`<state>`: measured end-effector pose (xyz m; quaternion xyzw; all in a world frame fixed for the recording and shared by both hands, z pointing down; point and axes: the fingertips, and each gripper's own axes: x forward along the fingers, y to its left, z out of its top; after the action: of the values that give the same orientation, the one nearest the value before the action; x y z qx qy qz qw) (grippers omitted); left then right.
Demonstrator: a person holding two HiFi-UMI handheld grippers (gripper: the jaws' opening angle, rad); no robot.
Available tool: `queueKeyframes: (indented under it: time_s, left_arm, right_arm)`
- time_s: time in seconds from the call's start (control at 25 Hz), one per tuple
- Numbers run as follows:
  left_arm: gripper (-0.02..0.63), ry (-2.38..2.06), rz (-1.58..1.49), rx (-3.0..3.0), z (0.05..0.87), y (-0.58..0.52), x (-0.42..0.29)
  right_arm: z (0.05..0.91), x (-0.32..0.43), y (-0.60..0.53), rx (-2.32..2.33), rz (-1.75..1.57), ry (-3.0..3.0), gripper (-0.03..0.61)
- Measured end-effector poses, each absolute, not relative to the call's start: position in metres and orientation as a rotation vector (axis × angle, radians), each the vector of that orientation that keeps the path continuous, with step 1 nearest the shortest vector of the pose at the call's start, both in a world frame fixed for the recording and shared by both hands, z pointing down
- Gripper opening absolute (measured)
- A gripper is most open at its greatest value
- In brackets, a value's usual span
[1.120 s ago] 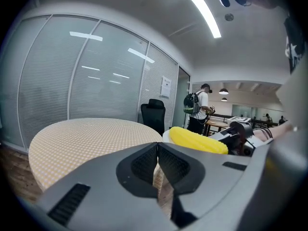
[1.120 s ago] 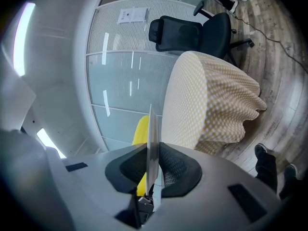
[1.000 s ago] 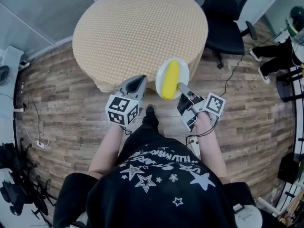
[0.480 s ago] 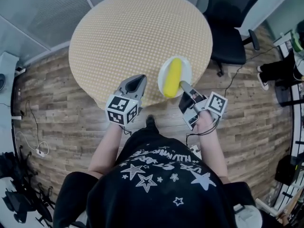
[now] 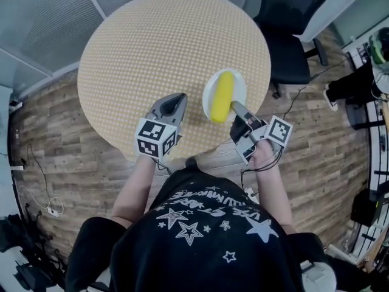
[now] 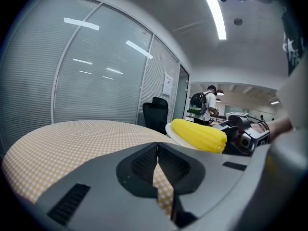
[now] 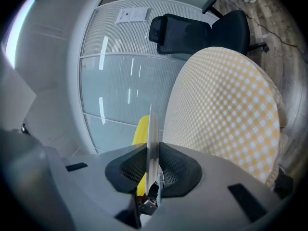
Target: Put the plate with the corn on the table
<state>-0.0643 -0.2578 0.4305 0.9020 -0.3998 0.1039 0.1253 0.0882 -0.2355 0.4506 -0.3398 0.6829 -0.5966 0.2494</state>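
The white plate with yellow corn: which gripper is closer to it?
Right. The right gripper grips the rim of the white plate; the left gripper, shut and empty, is to its left, not touching.

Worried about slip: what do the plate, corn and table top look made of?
The plate looks thin, white, smooth: plastic or ceramic, unclear. The corn is evenly yellow and glossy, perhaps plastic. The table wears matte yellow-checked cloth, draping over its edge.

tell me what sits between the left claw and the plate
Nothing but a bare stretch of the checked table lies between the left claw and the plate; the head view shows it.
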Motion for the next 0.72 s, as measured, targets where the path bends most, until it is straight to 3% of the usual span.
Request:
queueKeyframes:
  time_s: [0.72]
  left_arm:
    - [0.008,-1.208,0.286,2.582,0.443,-0.293,-0.057]
  right_arm:
    - [0.466,0.108,-0.283,-0.920,-1.657,1.868,0.061]
